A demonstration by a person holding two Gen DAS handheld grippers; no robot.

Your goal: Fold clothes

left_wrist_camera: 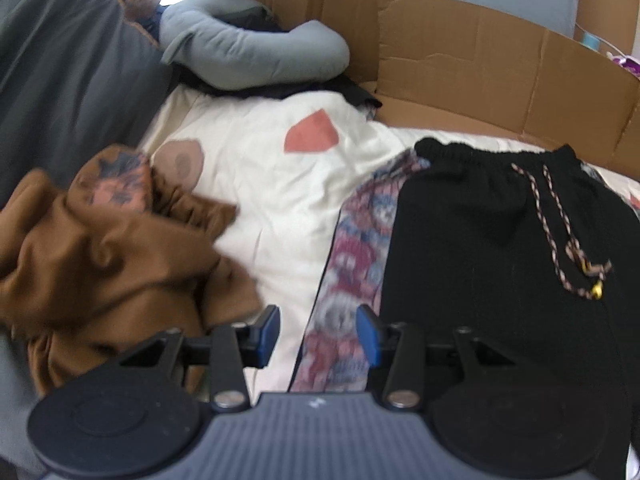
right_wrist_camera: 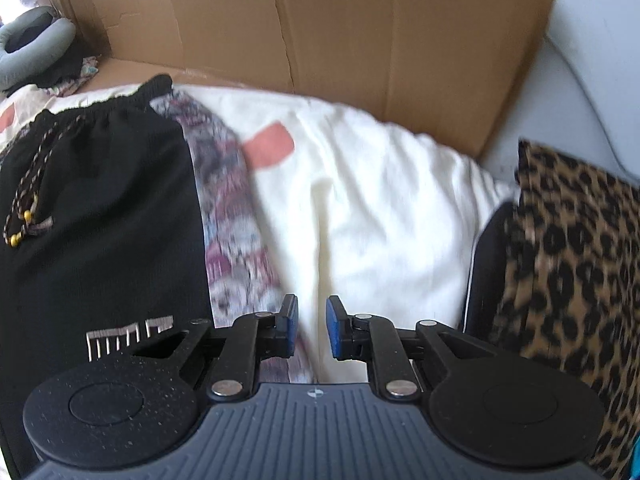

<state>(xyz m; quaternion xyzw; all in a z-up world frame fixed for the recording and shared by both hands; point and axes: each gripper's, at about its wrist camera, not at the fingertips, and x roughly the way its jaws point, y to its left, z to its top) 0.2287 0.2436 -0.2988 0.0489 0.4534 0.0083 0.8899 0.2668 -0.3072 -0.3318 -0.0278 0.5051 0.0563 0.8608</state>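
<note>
While the black trousers (left_wrist_camera: 500, 280) stretch lengthwise between both hands, the left tool (left_wrist_camera: 318, 334) and right tool (right_wrist_camera: 312, 328) hover unclenched, gripping nothing.

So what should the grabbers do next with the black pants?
Probably lower both onto the black pants and pinch an edge to fold. The left gripper and right gripper both hold nothing, and the pants lie flat on the cream blanket.
</note>
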